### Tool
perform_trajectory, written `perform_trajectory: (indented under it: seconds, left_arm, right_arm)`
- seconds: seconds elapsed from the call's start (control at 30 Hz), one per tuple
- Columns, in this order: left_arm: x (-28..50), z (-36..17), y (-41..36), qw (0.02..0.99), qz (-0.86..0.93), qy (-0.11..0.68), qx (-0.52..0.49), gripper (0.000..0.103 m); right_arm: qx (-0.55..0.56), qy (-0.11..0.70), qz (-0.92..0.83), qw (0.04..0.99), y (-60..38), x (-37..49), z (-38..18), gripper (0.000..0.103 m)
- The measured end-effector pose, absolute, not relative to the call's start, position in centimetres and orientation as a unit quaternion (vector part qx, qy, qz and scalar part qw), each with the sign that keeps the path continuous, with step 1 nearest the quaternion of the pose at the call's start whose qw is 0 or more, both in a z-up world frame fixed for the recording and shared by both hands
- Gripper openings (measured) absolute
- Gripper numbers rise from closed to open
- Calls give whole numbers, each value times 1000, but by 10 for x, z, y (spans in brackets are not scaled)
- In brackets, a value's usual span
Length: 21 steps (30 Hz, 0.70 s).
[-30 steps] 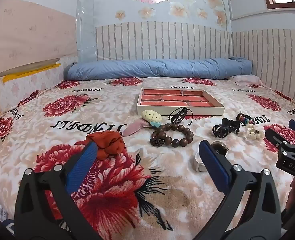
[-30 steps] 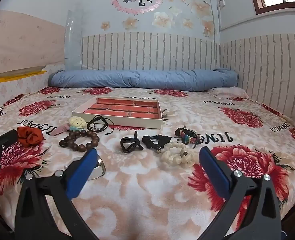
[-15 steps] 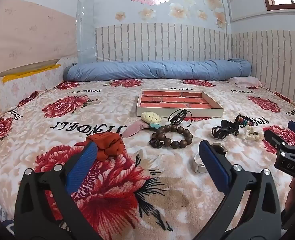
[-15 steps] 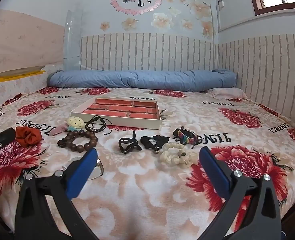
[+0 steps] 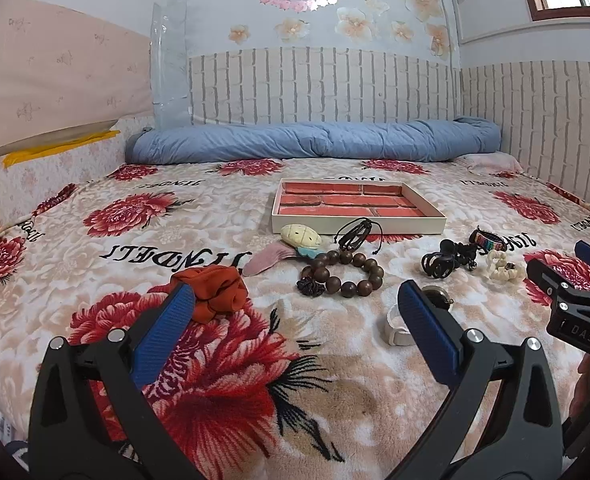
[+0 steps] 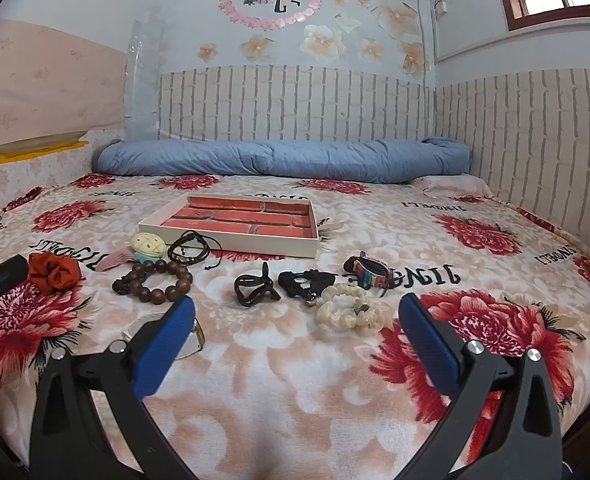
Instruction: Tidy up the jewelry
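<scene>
Barely anything has shifted over the last second: the left gripper and right gripper still hover low over the floral blanket, both spread wide and empty. Every piece stays outside the red-lined tray at centre far, from the orange scrunchie at left, past the wooden bead bracelet, to the cream bracelet at right. Sorting, seemingly, has yet to begin.

Tray unobstructed above — jewelry row crowds front.
</scene>
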State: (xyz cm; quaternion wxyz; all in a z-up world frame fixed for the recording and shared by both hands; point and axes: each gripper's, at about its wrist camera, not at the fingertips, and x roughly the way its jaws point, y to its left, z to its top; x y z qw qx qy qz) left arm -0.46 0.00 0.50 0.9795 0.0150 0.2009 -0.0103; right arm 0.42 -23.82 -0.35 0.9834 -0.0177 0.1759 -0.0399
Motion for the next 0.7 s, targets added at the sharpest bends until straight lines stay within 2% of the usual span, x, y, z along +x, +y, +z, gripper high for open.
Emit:
perform_trajectory:
  seconds: [0.7]
  left_arm:
    - [-4,5,-1,980,-11,200,16,98]
  right_arm:
    - [-19,177,-42,983,-238,5,-5,99]
